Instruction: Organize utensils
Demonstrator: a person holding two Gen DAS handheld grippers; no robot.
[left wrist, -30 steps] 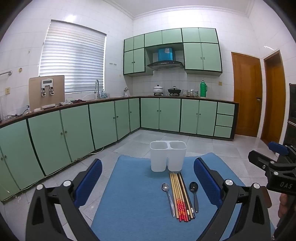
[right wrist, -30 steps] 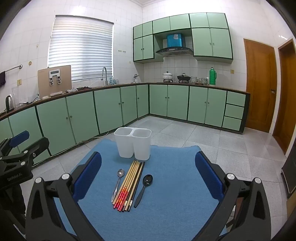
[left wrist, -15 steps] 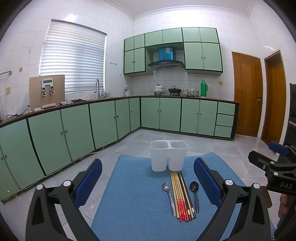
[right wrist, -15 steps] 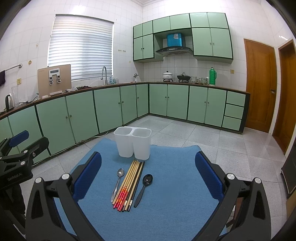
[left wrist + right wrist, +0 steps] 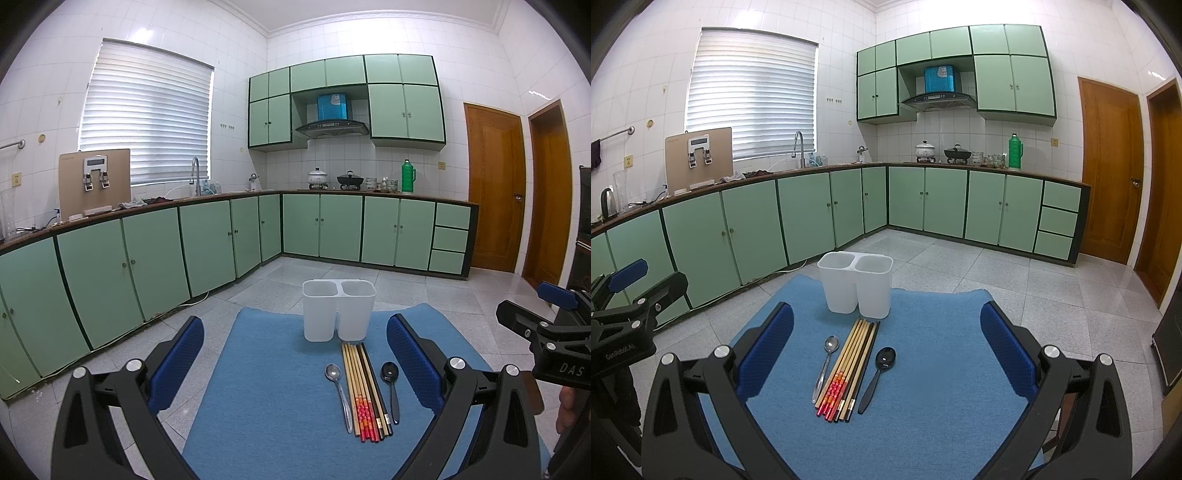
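Two grippers [image 5: 295,354] [image 5: 886,350] spread, bases cropped

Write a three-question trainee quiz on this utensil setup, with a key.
1. True or false: the white two-compartment holder already has utensils in it.
2. Which lies between the silver spoon and the black spoon? A) a fork B) the bundle of chopsticks C) a knife
3. Fill in: both the left gripper and the right gripper are ___, holding nothing.

Key: 1. False, both compartments look empty. 2. B. 3. open.
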